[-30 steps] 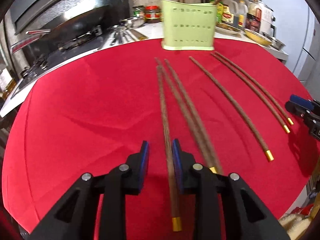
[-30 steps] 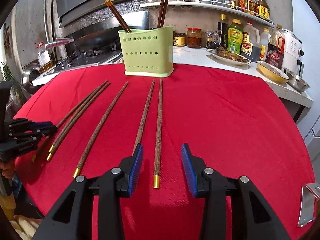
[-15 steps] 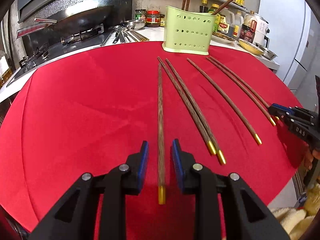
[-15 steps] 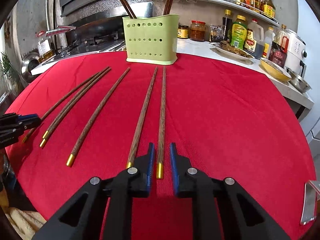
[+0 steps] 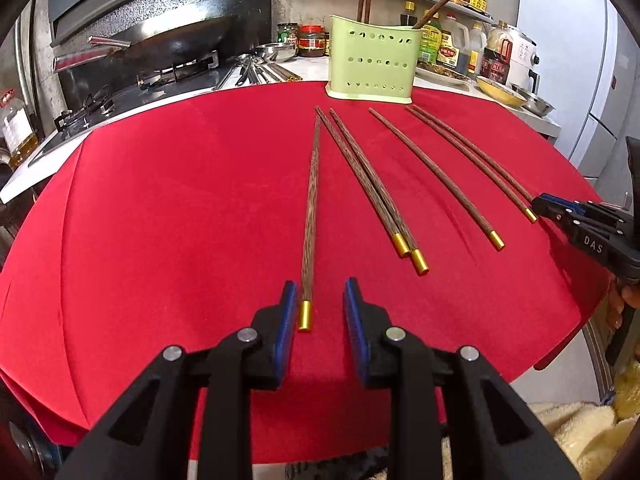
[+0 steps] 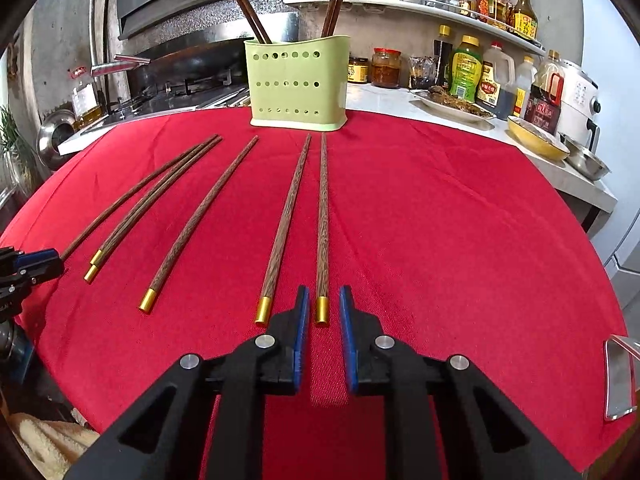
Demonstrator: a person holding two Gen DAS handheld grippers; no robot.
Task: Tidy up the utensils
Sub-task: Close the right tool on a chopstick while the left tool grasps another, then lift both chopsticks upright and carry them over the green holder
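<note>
Chopsticks, long, dark brown wood with gold metal caps: six lay loose on the red cloth (image 6: 440,240), caps toward the grippers, tips toward the holder.

- Item 1, single chopstick (image 6: 322,220): its cap lay between the jaws of the right gripper (image 6: 323,296). Those jaws had just been closing, but a gap showed on either side of the cap, so nothing was gripped.
- Item 2, neighbouring chopstick (image 6: 286,220): just left of the right gripper, its cap beside the left finger and apart from it.
- Item 3, lone chopstick (image 6: 200,216): further left of the right gripper.
- Items 4 and 5, close pair (image 6: 156,200): further left again, lying side by side.
- Item 6, outermost chopstick (image 5: 311,208): its cap lay between the jaws of the left gripper (image 5: 320,292), close against the left pad, with a clear gap to the right pad. The jaws stood apart and held nothing.

Container, pale green plastic utensil holder with round holes (image 6: 296,84): stood upright at the far edge of the cloth, straight ahead of the right gripper and ahead and slightly right of the left one.
- Contents: two dark chopsticks leaning left (image 6: 248,12) and two standing nearly upright (image 6: 334,4), caps uppermost. Whether a divider separated them could not be told.

Other vessels, on the counter ahead and right of the right gripper: a white plate of dark food (image 6: 452,106), a yellow bowl (image 6: 536,136) and a steel bowl (image 6: 586,160); the bowls' contents could not be told.
</note>
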